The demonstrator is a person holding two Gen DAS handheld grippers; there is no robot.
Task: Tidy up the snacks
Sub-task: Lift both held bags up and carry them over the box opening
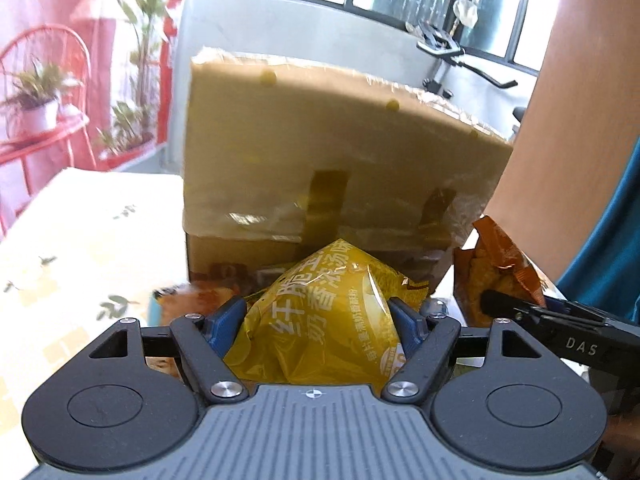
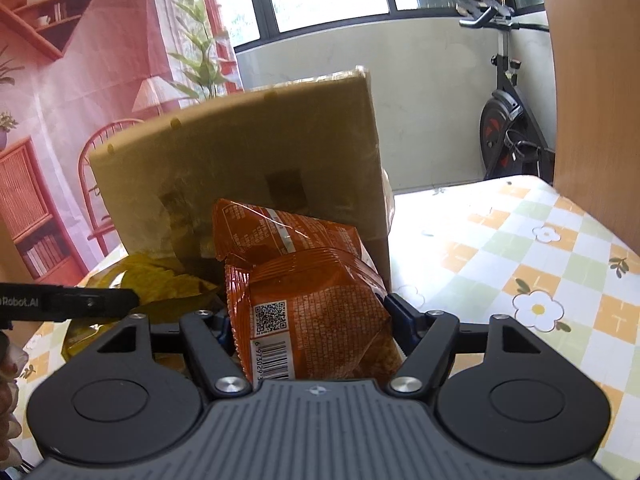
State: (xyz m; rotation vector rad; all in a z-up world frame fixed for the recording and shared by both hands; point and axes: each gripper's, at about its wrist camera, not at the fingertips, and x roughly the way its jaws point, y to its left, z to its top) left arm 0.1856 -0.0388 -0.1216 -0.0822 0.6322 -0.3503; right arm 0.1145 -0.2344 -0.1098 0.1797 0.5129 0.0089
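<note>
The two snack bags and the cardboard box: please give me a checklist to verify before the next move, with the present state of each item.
1. Left gripper closed on the yellow snack bag: ok, pads press both sides.
2. Right gripper closed on the orange snack bag: ok.
3. Cardboard box flap raised: ok, it stands up behind both bags.
4. Free room inside the box: cannot tell, the inside is hidden.
5. The two bags apart from each other: ok, a gap shows in the left wrist view.
6. Bags sealed: cannot tell.
</note>
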